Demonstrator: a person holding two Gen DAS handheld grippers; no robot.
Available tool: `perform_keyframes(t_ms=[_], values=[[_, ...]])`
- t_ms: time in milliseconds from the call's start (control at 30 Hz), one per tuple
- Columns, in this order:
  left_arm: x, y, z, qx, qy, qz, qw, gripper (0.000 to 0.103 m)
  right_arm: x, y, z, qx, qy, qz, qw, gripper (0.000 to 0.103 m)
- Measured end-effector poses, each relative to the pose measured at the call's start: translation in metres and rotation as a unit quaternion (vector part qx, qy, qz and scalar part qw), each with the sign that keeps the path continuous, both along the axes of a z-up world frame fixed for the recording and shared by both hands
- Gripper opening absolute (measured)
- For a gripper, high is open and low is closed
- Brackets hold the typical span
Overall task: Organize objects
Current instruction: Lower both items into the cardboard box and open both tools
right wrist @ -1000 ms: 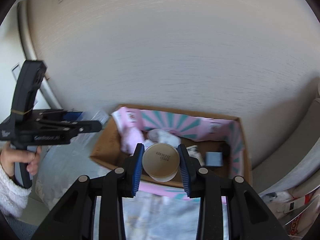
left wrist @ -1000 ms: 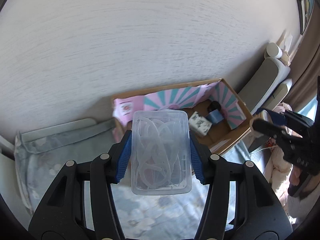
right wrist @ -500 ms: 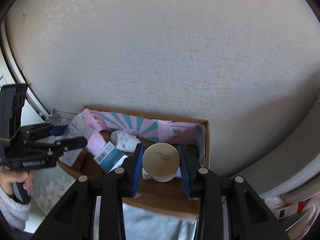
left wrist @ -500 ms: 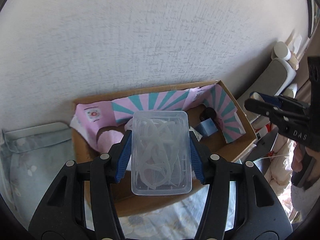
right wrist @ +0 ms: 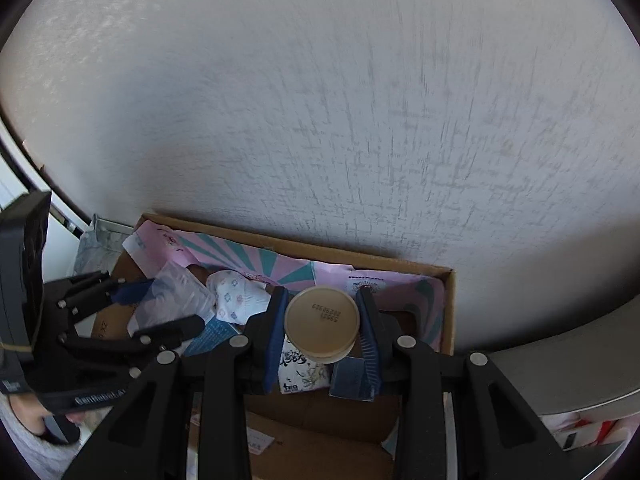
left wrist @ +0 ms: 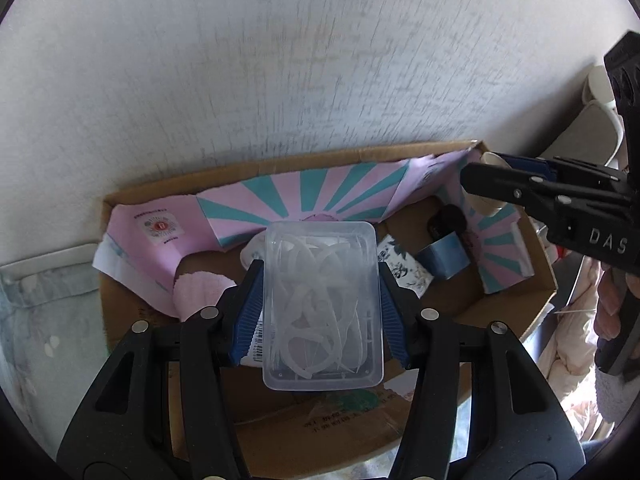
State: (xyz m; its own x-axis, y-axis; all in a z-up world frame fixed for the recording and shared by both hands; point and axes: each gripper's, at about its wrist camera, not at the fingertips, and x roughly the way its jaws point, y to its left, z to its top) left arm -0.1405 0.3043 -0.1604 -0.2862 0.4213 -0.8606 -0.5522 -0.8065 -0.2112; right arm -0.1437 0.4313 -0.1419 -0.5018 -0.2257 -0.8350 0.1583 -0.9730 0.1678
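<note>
Against the white textured wall (left wrist: 304,64) we find an open brown cardboard box (left wrist: 132,196) lined with pink paper bearing teal sunburst stripes (left wrist: 304,196). We note the left tongs (left wrist: 320,300) pinching a clear rectangular plastic container of white plastic loops (left wrist: 322,304) between their blue pads (left wrist: 248,312), held above the box interior. We see the right tongs (right wrist: 322,322) clamped on a round tan-bottomed cup (right wrist: 322,320), its stamped base facing the camera, likewise held over the box near its right end. From the left wrist view the right tongs (left wrist: 492,188) appear at the box's right corner.

Inside the box we record a small blue square packet (left wrist: 442,258), a dark cylindrical item (left wrist: 446,218), a white packet with dark floral print (left wrist: 402,268), a pink fuzzy cloth (left wrist: 198,290) and a barcoded label (left wrist: 256,340) under the left tongs. A white patterned cloth bundle (right wrist: 236,296) lies near the middle. Pale floral fabric (left wrist: 48,312) lies left of the box.
</note>
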Motion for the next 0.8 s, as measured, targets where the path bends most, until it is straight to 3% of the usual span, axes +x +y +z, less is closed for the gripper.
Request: perform_keyframes(t_ms=[267,300,333,367,400,467,533,800], values=[[0.004,0.010,0.003,-0.018,0.008,0.000,0.9998,0.053,-0.013,0.003,-0.014,-0.036,-0.035,-0.008,0.999,0.033],[0.006,0.013,0.003,-0.025,0.011,-0.002,0.9996,0.071,-0.015,0.004,-0.015,-0.049,-0.040,-0.009,0.998,0.037],[0.008,0.016,0.003,-0.038,0.016,-0.003,0.9992,0.090,-0.017,0.004,-0.015,-0.059,-0.041,-0.013,0.997,0.055],[0.011,0.018,0.004,-0.043,0.021,-0.005,0.9988,0.102,-0.018,0.004,-0.014,-0.064,-0.041,-0.016,0.997,0.078],[0.014,0.019,0.004,-0.041,0.026,-0.009,0.9988,0.103,-0.018,0.005,-0.013,-0.069,-0.038,-0.023,0.997,0.086],[0.016,0.018,0.002,-0.033,0.018,-0.009,0.9992,0.103,-0.019,0.008,-0.011,-0.069,-0.030,-0.040,0.996,0.092],[0.016,0.015,0.000,-0.027,0.011,0.000,0.9996,0.103,-0.021,0.009,-0.014,-0.064,-0.050,-0.046,0.996,0.100],[0.018,0.009,0.000,-0.023,0.009,0.014,0.9996,0.103,-0.015,0.007,-0.016,-0.050,-0.052,-0.041,0.997,0.100]])
